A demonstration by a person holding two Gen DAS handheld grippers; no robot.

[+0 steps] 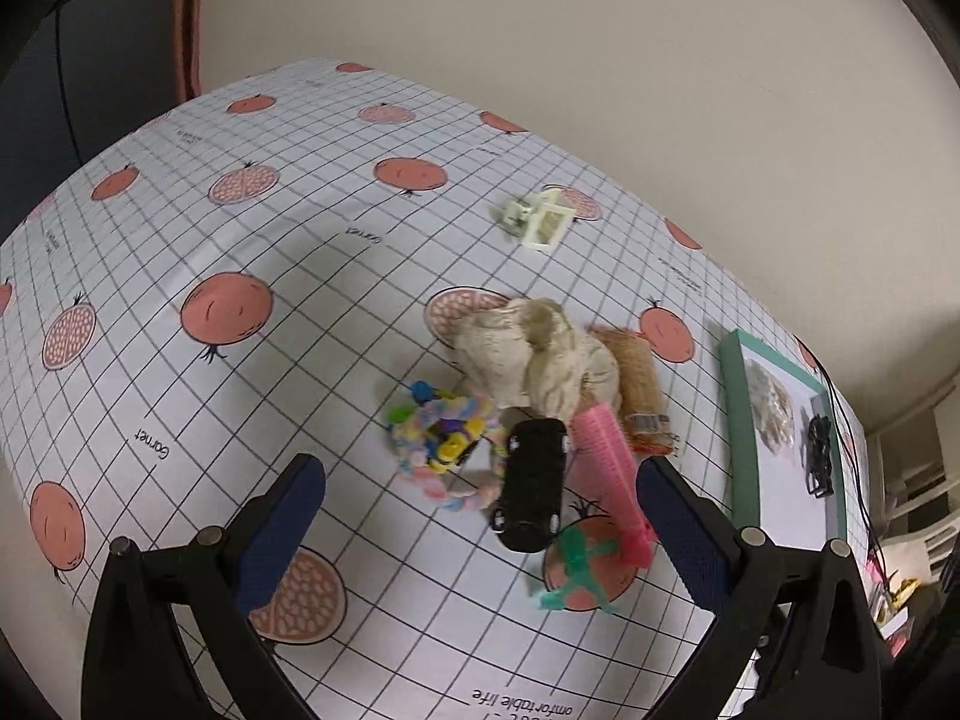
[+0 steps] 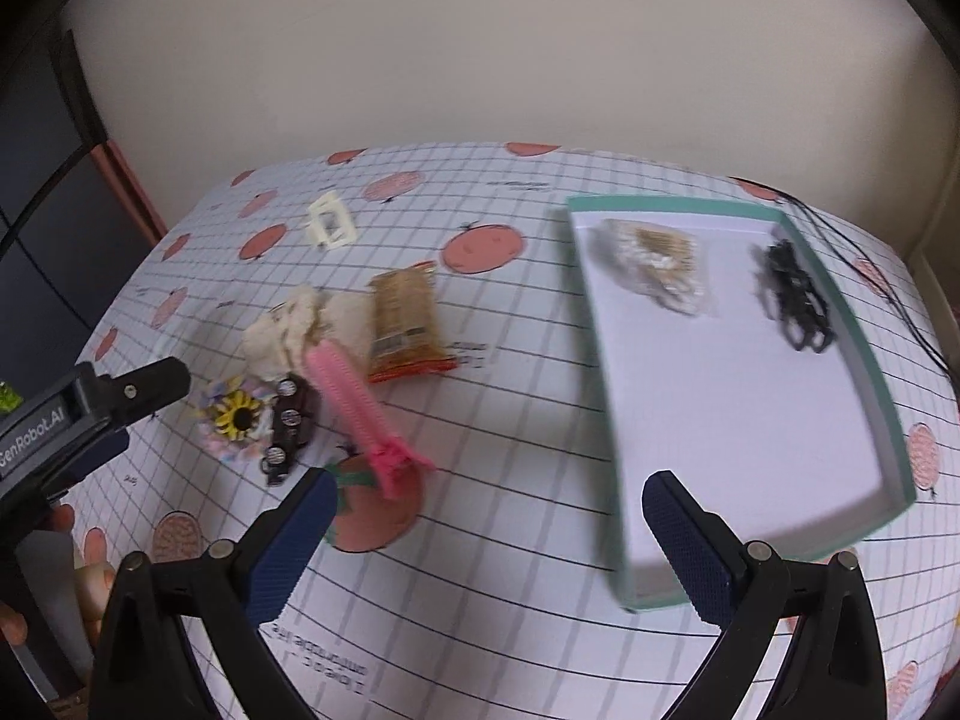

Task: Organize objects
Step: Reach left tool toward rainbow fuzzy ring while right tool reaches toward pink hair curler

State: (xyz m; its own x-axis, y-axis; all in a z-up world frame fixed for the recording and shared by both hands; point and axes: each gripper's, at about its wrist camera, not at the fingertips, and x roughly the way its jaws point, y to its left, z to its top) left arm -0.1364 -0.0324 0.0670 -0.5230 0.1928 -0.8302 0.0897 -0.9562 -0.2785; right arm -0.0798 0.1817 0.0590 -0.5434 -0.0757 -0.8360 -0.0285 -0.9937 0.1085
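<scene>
Pile beside green tray point(image 2: 888, 396): pink comb point(image 1: 606, 468) stiff, light, pinch mid-spine; black toy car point(image 1: 533, 483) hard, slick; cream cloth point(image 1: 534, 354) soft. Left gripper point(image 1: 480, 498), right gripper point(image 2: 489, 516) both spread, empty.

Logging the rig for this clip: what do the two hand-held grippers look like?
Both match. The left hand-held gripper and right hand-held gripper each have black angular plastic arms with round silver pivot pins, tipped by dark blue textured pads. The left one's black body carries white "GenRobot.AI" lettering. No sleeves show.
</scene>
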